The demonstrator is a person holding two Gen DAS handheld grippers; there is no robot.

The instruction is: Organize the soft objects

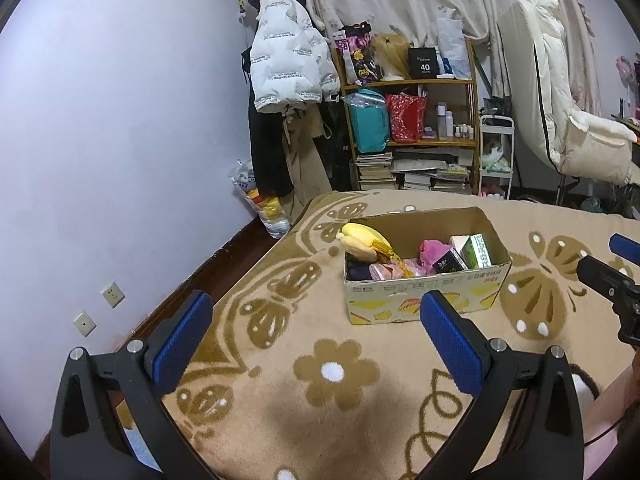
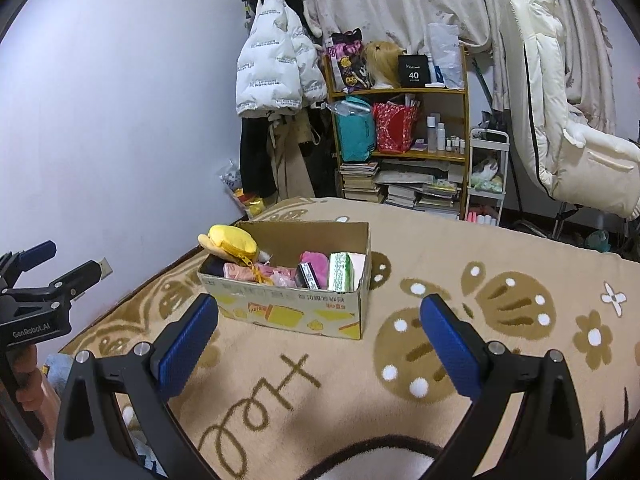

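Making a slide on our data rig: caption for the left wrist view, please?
Open left gripper faces a cardboard box of soft items, yellow plush on top, on a patterned blanket.

1. One cardboard box [image 1: 424, 292] on one patterned blanket [image 1: 340, 400].
2. One yellow plush [image 2: 232, 242] at the box's left end.
3. One green-and-white carton [image 2: 340, 272] and one small black box [image 2: 307, 276] inside.
4. One pink cloth [image 2: 314, 259] inside.
5. Two grippers: left gripper [image 1: 316, 340], right gripper [image 2: 318, 344].
6. Two wall outlets [image 1: 113, 293].
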